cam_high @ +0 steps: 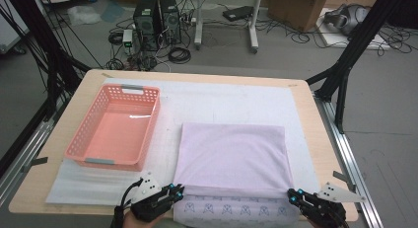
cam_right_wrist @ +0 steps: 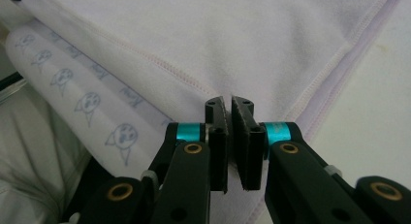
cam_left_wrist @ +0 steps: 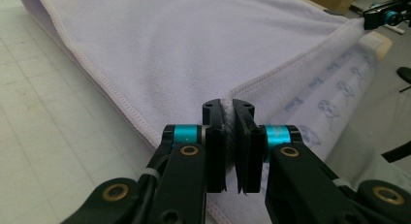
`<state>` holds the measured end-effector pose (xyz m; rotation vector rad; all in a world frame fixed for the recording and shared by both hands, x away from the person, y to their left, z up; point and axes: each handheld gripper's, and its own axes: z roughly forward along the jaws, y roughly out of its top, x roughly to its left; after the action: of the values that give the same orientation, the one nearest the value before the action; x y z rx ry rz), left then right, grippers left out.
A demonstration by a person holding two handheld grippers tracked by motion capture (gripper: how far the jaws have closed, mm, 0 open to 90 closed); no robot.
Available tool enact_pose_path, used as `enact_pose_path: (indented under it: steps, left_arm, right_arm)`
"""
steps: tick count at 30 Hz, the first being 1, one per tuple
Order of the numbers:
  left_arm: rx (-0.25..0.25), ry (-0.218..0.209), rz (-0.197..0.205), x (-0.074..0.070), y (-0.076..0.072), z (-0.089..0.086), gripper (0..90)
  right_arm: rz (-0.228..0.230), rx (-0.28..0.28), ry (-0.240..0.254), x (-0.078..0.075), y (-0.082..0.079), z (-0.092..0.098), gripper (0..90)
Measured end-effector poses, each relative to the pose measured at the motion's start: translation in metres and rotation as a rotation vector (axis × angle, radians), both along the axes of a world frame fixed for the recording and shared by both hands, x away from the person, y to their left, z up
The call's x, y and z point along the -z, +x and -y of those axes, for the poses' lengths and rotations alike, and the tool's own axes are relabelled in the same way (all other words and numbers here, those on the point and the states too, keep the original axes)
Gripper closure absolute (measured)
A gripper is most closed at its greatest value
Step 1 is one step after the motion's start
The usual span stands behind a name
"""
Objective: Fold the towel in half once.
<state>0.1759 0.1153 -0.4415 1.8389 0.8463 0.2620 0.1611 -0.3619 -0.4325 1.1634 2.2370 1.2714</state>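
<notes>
A pale lilac cloth (cam_high: 231,151) lies folded on the white mat, its near part printed with small cat faces (cam_high: 236,209). My left gripper (cam_high: 178,192) is shut on the cloth's near left corner, and fabric (cam_left_wrist: 229,110) is pinched between its jaws. My right gripper (cam_high: 295,196) is shut on the near right corner, where the hem (cam_right_wrist: 228,100) runs in between the jaws. From the left gripper view, the right gripper (cam_left_wrist: 383,15) holds the far end of the same folded edge. Both sit at the table's front edge.
An empty pink plastic basket (cam_high: 93,124) stands left of the cloth on the white mat (cam_high: 222,97). The wooden table (cam_high: 318,139) ends close behind both hands. Black frame posts, computer towers and cables lie beyond the far edge.
</notes>
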Motion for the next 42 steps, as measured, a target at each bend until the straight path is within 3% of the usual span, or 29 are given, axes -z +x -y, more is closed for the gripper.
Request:
enact_pose_path:
  steps: [4, 6, 7, 10, 12, 14, 16, 19, 24, 27, 31, 33, 34, 36, 40, 42]
  left_arm:
    - [0.014, -0.006, -0.016, 0.002, -0.009, 0.0, 82.0]
    - [0.001, -0.019, -0.031, 0.002, -0.009, 0.0, 73.5]
    - [-0.008, -0.032, -0.029, 0.001, -0.007, -0.001, 68.1]
    - [-0.035, -0.079, -0.023, -0.006, 0.006, -0.004, 52.5]
    - [-0.043, -0.059, 0.001, -0.009, 0.015, -0.003, 48.4]
    - [-0.045, -0.061, 0.001, -0.01, 0.026, -0.002, 46.6]
    - [-0.06, -0.06, -0.011, -0.009, 0.039, -0.001, 44.1]
    - [-0.08, -0.048, -0.016, -0.008, 0.057, 0.002, 42.5]
    - [-0.123, -0.065, -0.043, -0.007, 0.085, 0.002, 41.7]
    - [-0.151, -0.061, -0.053, -0.008, 0.099, 0.002, 40.6]
    - [-0.175, -0.035, -0.064, -0.006, 0.116, 0.005, 38.5]
    - [-0.192, -0.03, -0.081, -0.003, 0.126, 0.007, 35.7]
    - [-0.201, -0.02, -0.087, -0.002, 0.13, 0.008, 35.0]
    - [-0.21, -0.018, -0.094, -0.002, 0.138, 0.01, 33.9]
    - [-0.238, -0.013, -0.1, -0.001, 0.153, 0.014, 32.9]
    - [-0.263, 0.027, -0.113, 0.001, 0.162, 0.016, 33.7]
  right_arm:
    - [-0.01, -0.01, -0.001, 0.0, -0.009, 0.002, 85.5]
    - [-0.017, -0.008, -0.001, 0.001, -0.011, 0.004, 84.9]
    - [-0.025, -0.01, 0.003, 0.001, -0.011, 0.004, 83.0]
    - [-0.017, 0.008, 0.027, -0.004, -0.008, 0.004, 66.4]
    - [0.02, 0.031, 0.062, -0.011, -0.003, 0.007, 64.2]
    - [0.055, 0.06, 0.013, -0.019, 0.006, 0.005, 64.3]
    - [0.056, 0.095, -0.004, -0.02, 0.02, 0.004, 64.6]
    - [0.009, 0.175, -0.034, -0.01, 0.05, 0.001, 65.2]
    - [-0.056, 0.227, -0.11, 0.011, 0.089, -0.009, 70.1]
    - [-0.063, 0.222, -0.141, 0.013, 0.093, -0.009, 85.3]
    - [-0.083, 0.267, -0.196, 0.007, 0.085, -0.008, 85.1]
    - [-0.086, 0.276, -0.226, 0.004, 0.084, -0.01, 79.1]
    - [-0.078, 0.286, -0.228, 0.002, 0.086, -0.01, 71.7]
    - [-0.056, 0.303, -0.172, -0.002, 0.093, -0.006, 60.7]
    - [-0.063, 0.303, -0.115, -0.004, 0.123, 0.002, 54.7]
    - [-0.083, 0.296, -0.084, -0.002, 0.138, 0.002, 53.0]
